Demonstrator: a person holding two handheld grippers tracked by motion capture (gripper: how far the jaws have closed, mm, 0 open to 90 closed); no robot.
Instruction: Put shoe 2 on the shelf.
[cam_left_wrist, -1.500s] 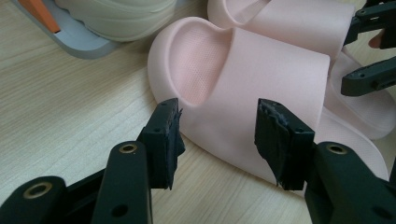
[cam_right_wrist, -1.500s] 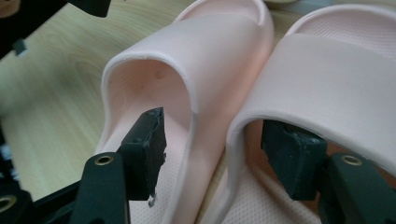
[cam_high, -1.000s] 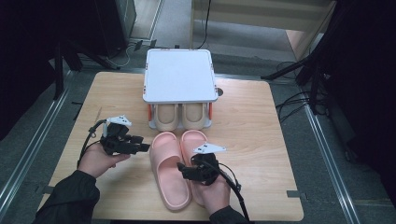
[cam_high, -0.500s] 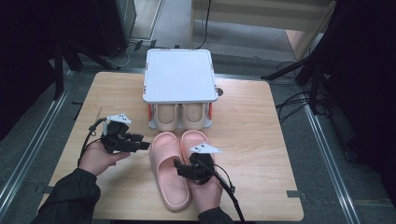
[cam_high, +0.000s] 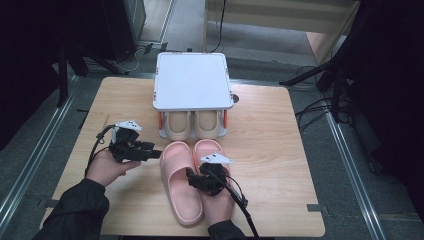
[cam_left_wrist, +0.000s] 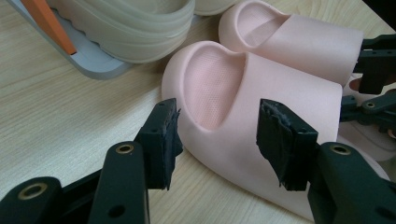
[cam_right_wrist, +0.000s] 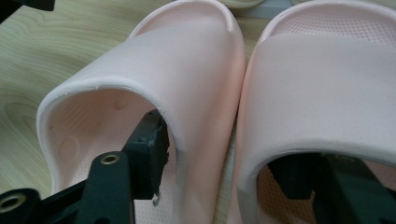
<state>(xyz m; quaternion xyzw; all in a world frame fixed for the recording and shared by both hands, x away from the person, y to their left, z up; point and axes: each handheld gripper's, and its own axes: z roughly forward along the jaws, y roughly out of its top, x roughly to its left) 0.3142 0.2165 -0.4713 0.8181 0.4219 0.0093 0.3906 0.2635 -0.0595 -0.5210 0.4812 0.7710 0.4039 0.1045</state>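
Two pink slippers lie side by side on the wooden table, the left one (cam_high: 180, 192) and the right one (cam_high: 206, 149). My right gripper (cam_high: 194, 181) reaches in from their heel ends. In the right gripper view (cam_right_wrist: 224, 158) one jaw sits under the left slipper's strap (cam_right_wrist: 187, 60) and the other under the right slipper's strap (cam_right_wrist: 327, 70). The two inner side walls stand between the jaws, which have just been closing. A thin gap still shows at the nearer pad. My left gripper (cam_high: 156, 151) is open at the left slipper's toe (cam_left_wrist: 289, 93), not touching it.
A white-topped rack (cam_high: 192, 80) stands behind the pink pair, with orange posts (cam_left_wrist: 46, 23) and a grey base (cam_left_wrist: 88, 60). A beige pair of slippers (cam_high: 179, 125) is tucked under it. Bare tabletop (cam_high: 280, 150) lies to the right and at the far left.
My right hand has shifted slightly to the left over the slippers' heel ends. The left gripper and both pink slippers have stayed where they were.
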